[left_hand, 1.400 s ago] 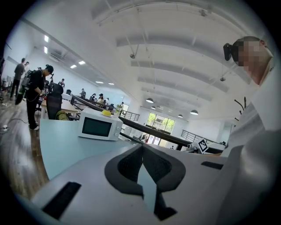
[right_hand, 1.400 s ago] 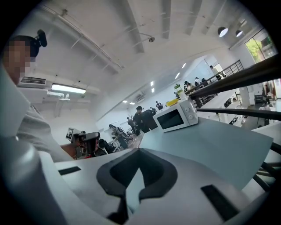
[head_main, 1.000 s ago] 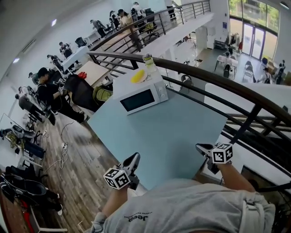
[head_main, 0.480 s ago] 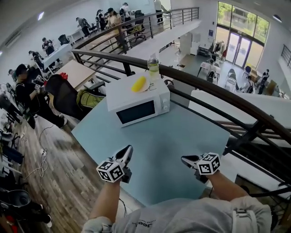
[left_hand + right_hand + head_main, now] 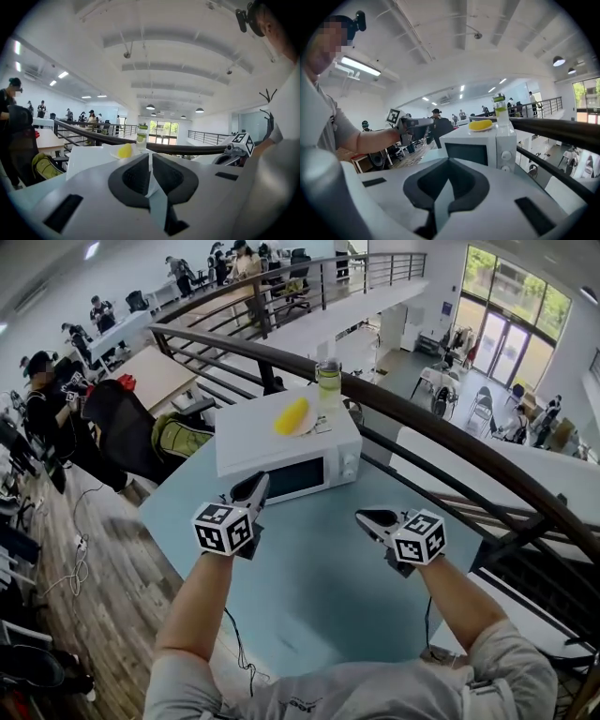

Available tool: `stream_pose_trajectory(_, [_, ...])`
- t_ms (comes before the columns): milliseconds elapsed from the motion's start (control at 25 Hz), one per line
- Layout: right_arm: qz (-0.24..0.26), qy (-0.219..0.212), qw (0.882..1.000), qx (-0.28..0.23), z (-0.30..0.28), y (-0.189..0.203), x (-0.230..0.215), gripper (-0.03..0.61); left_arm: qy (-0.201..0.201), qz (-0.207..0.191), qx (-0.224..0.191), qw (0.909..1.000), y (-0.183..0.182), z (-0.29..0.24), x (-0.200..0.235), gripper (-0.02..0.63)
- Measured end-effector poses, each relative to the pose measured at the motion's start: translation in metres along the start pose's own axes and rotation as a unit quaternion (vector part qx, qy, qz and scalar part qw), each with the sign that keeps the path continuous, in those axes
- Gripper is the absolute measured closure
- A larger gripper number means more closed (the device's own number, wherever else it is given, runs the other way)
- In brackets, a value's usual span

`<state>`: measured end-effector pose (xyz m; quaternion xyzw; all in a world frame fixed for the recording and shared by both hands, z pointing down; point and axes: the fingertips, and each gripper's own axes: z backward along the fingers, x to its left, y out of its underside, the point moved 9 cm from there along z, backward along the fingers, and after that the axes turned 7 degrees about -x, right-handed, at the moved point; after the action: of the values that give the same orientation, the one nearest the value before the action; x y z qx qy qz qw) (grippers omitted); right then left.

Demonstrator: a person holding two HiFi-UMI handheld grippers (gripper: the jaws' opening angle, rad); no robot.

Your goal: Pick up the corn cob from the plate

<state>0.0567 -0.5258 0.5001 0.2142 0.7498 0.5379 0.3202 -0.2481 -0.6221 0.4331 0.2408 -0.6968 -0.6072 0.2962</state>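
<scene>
A yellow corn cob (image 5: 292, 415) lies on a white plate (image 5: 310, 427) on top of a white microwave (image 5: 286, 448), at the far side of a light blue table (image 5: 319, 559). The cob (image 5: 480, 124) also shows in the right gripper view and, small, as the cob (image 5: 124, 150) in the left gripper view. My left gripper (image 5: 256, 487) is shut and empty, held above the table just in front of the microwave's left part. My right gripper (image 5: 367, 518) is shut and empty too, to the right of the microwave's front corner. Both stand clear of the cob.
A clear bottle with a green cap (image 5: 329, 382) stands on the microwave behind the plate. A dark curved railing (image 5: 441, 432) runs behind the table. A black chair and a green bag (image 5: 178, 437) are at the left, with several people further back on the wooden floor.
Both grippers have travelled forward over the table towards the microwave, and the view has closed in on it. The jaws have stayed shut.
</scene>
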Motion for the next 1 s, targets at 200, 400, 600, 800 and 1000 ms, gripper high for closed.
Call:
stream_pose_trajectory(200, [0.028,-0.001,0.999,-0.026,-0.027,-0.033,-0.035,0.569,-0.021,-0.036,0.032,0.9986,-0.022,-0.071,0.03,0.533])
stream_pose_trajectory(400, [0.04,-0.003,0.999,-0.036,-0.035,-0.047,-0.055,0.569,-0.028,-0.052,0.072,0.9957,-0.037,-0.129,0.053,0.412])
stream_pose_trajectory(600, [0.038,-0.005,0.998,-0.047,-0.04,-0.044,-0.075,0.569,-0.045,-0.023,0.103,0.9934,-0.026,-0.181,0.082,0.317])
stream_pose_trajectory(800, [0.023,-0.003,0.999,-0.048,-0.038,-0.029,-0.087,0.569,-0.055,-0.04,0.135,0.9886,-0.024,-0.212,0.092,0.272])
stream_pose_trajectory(1000, [0.006,0.0,0.999,-0.047,-0.033,-0.015,-0.096,0.569,-0.067,-0.061,0.179,0.9797,-0.016,-0.234,0.093,0.265])
